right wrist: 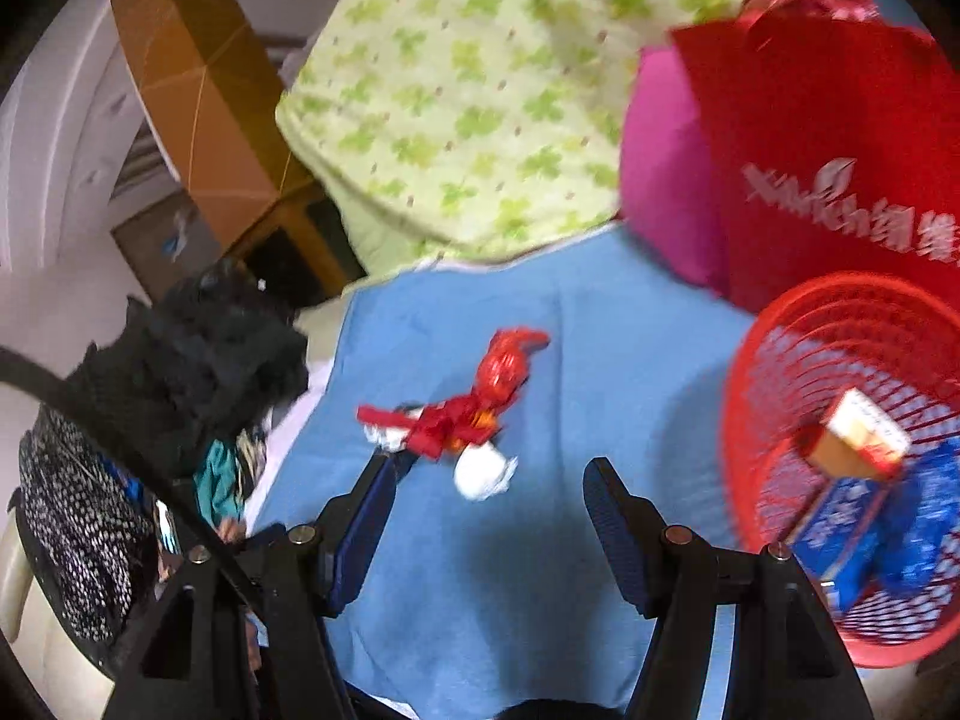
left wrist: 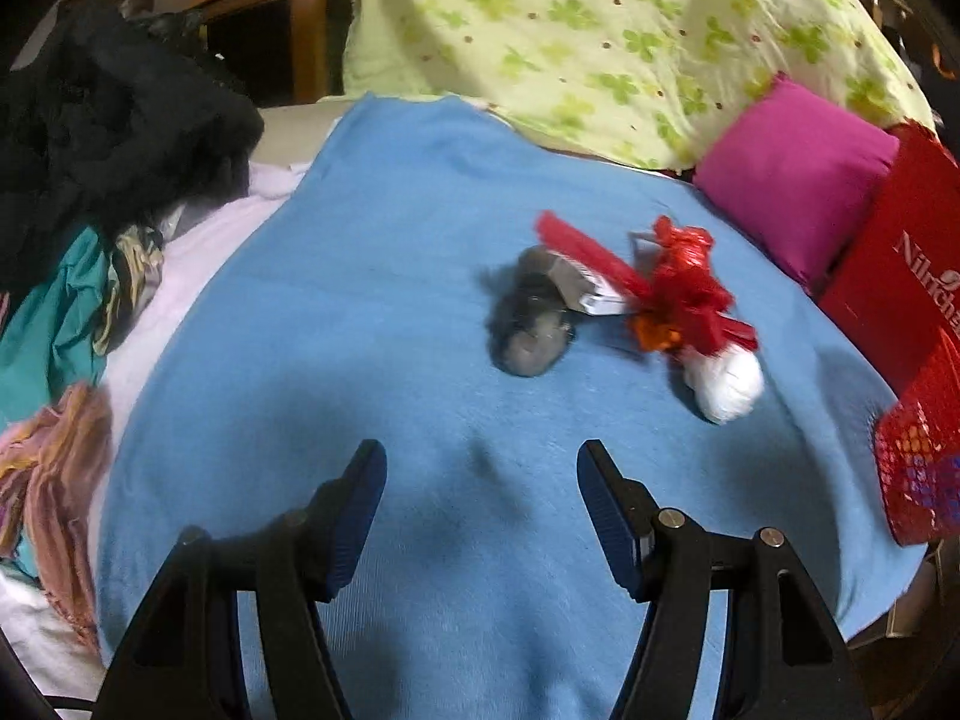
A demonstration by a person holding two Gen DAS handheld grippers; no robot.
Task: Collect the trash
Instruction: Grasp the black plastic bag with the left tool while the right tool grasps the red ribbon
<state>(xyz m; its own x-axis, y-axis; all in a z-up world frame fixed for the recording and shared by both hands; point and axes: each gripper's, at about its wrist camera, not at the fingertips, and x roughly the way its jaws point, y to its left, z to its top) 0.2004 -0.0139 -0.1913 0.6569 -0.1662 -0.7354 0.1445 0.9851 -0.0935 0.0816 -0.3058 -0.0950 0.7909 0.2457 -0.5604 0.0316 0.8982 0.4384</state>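
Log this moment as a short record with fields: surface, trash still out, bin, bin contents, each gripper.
surface: blue blanket
trash still out: grey wad, flat red box, red crumpled wrapper, white wad, clustered together
bin: red mesh basket, at the blanket's right edge
bin contents: blue packets and a small carton
left gripper: open, empty
right gripper: open, empty

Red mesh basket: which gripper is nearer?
Right. The right gripper hangs just beside the red mesh basket; from the left gripper the basket sits off at the view's edge.
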